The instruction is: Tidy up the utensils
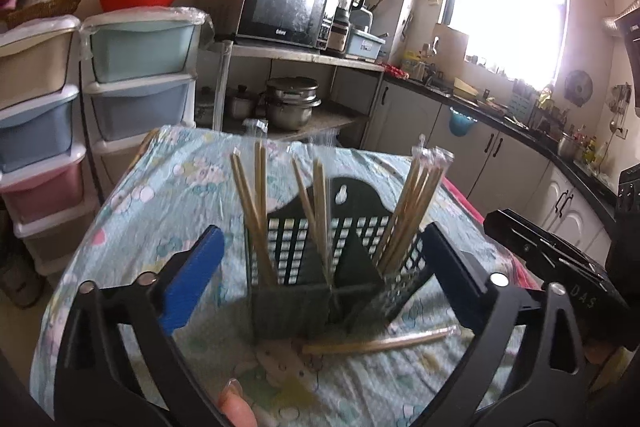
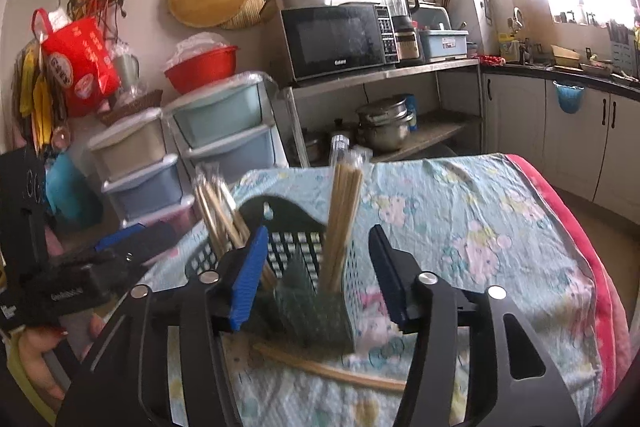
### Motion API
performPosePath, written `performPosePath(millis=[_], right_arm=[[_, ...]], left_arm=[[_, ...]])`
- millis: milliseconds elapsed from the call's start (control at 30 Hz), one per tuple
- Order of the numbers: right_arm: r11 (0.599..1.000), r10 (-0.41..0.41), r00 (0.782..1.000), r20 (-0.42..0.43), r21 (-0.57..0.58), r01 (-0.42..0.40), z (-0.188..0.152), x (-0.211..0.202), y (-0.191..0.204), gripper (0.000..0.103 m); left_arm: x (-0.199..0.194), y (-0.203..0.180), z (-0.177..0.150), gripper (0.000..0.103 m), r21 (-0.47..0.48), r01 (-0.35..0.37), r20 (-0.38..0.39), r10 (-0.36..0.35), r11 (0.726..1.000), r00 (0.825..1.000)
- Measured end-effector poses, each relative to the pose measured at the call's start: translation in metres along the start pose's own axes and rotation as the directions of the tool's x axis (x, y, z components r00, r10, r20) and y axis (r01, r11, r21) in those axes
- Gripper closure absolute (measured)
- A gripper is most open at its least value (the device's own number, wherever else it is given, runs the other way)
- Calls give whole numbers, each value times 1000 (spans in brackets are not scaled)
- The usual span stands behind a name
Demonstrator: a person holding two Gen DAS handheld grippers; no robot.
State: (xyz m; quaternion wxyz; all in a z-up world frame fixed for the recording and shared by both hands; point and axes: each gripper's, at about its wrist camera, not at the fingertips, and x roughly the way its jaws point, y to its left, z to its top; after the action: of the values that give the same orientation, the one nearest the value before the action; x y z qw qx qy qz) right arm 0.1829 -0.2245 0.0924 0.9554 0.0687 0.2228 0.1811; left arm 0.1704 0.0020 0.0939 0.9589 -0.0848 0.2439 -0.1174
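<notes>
Chopsticks (image 1: 376,343) lie loose on the cloth-covered worktop (image 1: 132,211), just in front of the dark caddy (image 1: 320,267) that already holds upright bundles. Left tool (image 1: 320,279) stands with jaws wide apart and empty, right tool (image 2: 316,275) partly apart and empty. Long axis runs crosswise beneath both tools; neither is clearly nearer.

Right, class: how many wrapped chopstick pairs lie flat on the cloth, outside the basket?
1. The chopstick pair lies on the cloth just in front of the basket. Others could be hidden behind it.
</notes>
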Motion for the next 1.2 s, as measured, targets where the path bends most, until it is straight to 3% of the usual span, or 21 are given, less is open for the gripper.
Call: performPosePath(millis=[667, 1033, 1200], right_arm=[[996, -72, 994, -87, -67, 67, -79, -29, 0, 20], [981, -175, 983, 51, -72, 179, -114, -45, -7, 8], [984, -161, 980, 120, -58, 168, -121, -57, -10, 8]], left_arm=[[-10, -13, -102, 11, 64, -47, -79, 52, 997, 995], [-23, -24, -121, 11, 88, -100, 27, 98, 991, 995], [-23, -20, -122, 11, 65, -114, 35, 112, 991, 993]])
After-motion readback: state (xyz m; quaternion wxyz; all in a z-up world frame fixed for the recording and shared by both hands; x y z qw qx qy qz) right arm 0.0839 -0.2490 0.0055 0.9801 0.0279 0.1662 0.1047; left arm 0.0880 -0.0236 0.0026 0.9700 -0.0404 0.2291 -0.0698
